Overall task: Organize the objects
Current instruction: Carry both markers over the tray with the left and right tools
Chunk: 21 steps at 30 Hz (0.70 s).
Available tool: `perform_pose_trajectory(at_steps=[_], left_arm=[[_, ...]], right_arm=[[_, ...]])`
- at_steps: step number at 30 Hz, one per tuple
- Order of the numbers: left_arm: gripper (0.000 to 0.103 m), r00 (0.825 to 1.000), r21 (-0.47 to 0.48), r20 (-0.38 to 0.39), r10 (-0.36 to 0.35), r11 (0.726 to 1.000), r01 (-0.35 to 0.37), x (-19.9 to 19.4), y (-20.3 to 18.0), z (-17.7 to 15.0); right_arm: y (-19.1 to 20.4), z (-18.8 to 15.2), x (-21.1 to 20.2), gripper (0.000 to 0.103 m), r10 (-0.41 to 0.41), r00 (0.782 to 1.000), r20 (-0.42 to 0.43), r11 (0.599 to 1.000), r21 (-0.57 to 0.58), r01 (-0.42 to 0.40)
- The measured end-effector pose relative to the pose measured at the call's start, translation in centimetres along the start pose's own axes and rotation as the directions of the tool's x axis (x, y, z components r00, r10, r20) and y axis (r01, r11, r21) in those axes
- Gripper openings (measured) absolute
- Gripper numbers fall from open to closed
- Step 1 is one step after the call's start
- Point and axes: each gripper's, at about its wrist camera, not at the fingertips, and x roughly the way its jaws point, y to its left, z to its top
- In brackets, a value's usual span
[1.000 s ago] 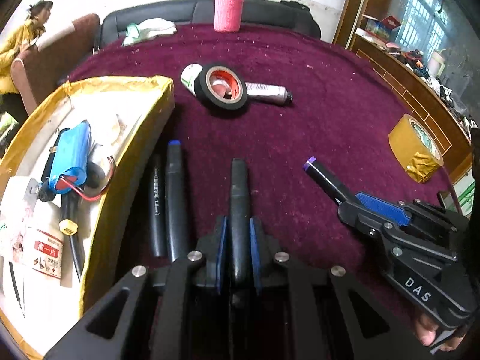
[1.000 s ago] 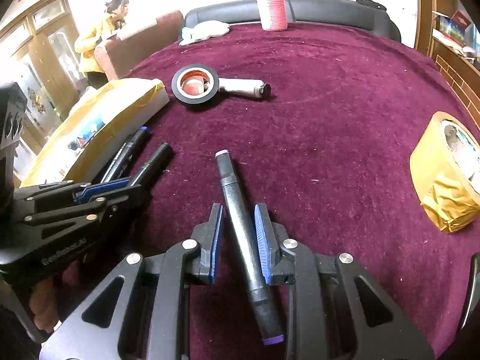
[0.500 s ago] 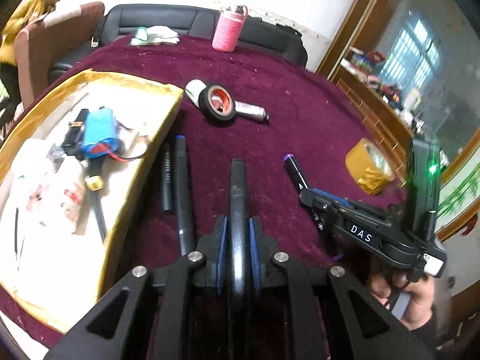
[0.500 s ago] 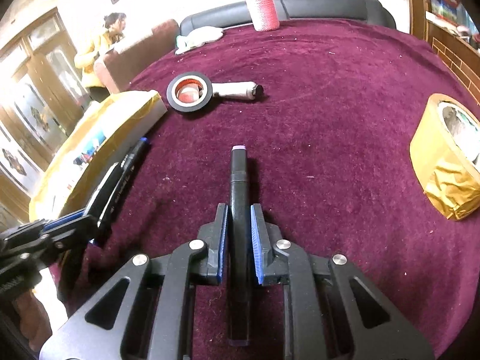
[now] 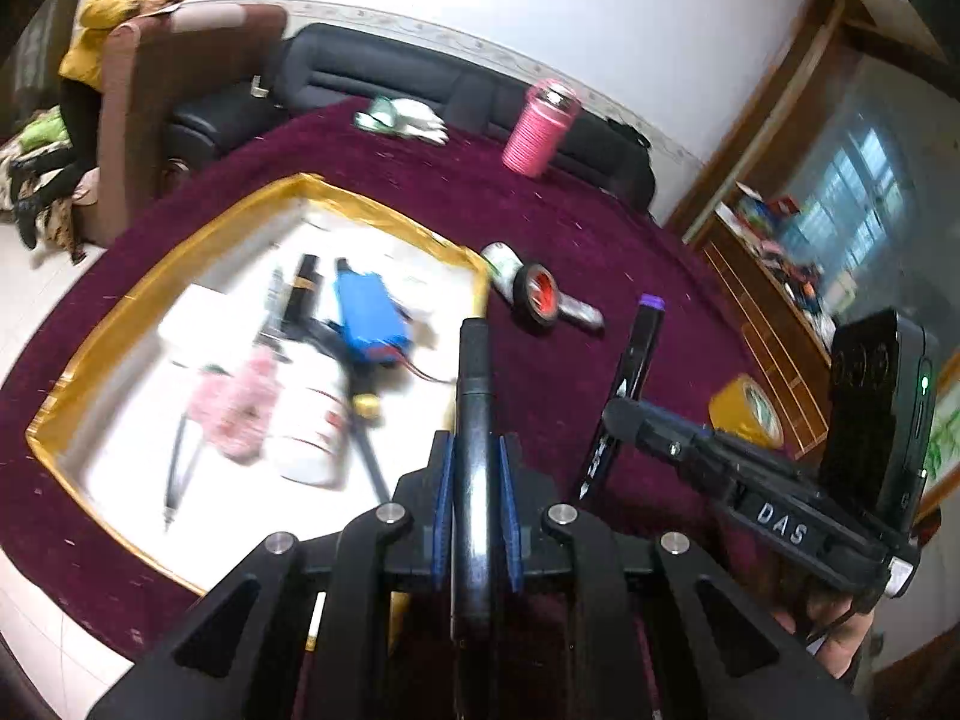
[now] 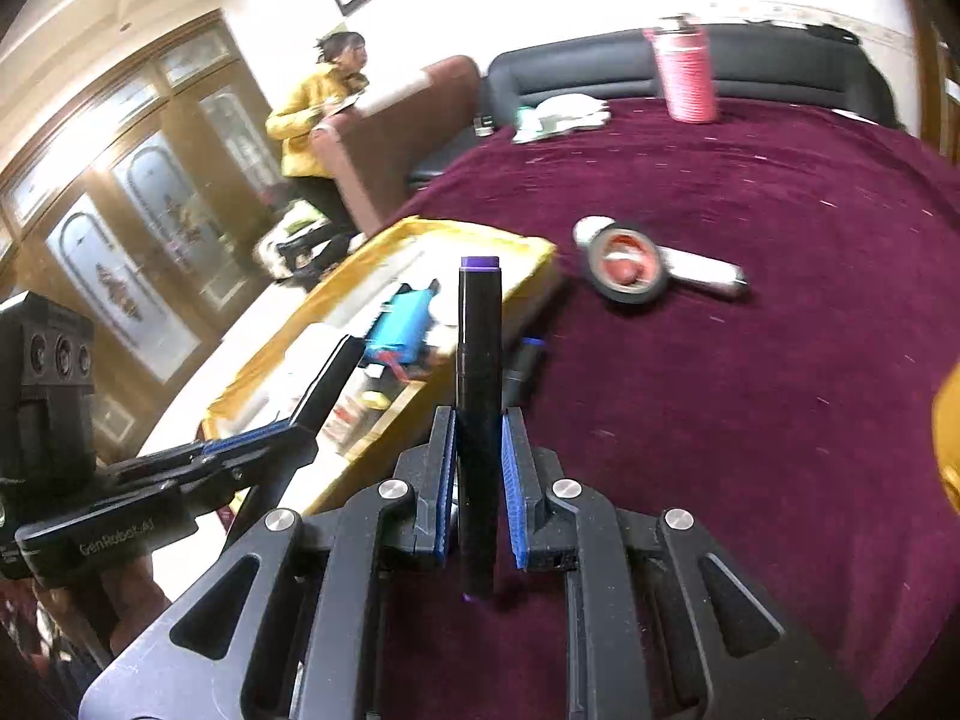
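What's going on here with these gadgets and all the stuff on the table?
A person is tidying the table with a hand-held gripper in each hand. The left hand-held gripper clamps a black marker; the right hand-held gripper clamps a purple-capped marker. Both are lifted near the gold-edged tray of odds and ends.

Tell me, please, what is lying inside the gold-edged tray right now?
The gold-edged tray holds a blue battery pack, a white jar, a pen and blurred pink packaging; anything beneath them is hidden.

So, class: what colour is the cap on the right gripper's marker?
Purple cap, on a black marker; clearest in the right wrist view.
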Motion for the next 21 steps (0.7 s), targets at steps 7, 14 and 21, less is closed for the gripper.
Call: perform_pose_trajectory(at_steps=[7, 14, 21], left_arm=[[0.013, 0.998, -0.068, 0.038, 0.043, 0.997, -0.040, -1.0, 3.7, 2.0], [0.013, 0.996, -0.112, 0.045, 0.076, 0.991, -0.070, -0.3, 6.9, 3.1], [0.013, 0.994, -0.120, 0.039, 0.104, 0.988, -0.099, 1.4, 8.1, 4.2]], right_arm=[[3.5, 1.8, 2.7, 0.015, 0.067, 0.998, -0.019, 0.996, -0.058, -0.068], [5.8, 4.1, 4.7, 0.015, 0.171, 0.984, -0.047, 0.982, -0.072, -0.174], [6.5, 5.5, 9.7, 0.015, 0.149, 0.983, -0.106, 0.984, -0.085, -0.158]])
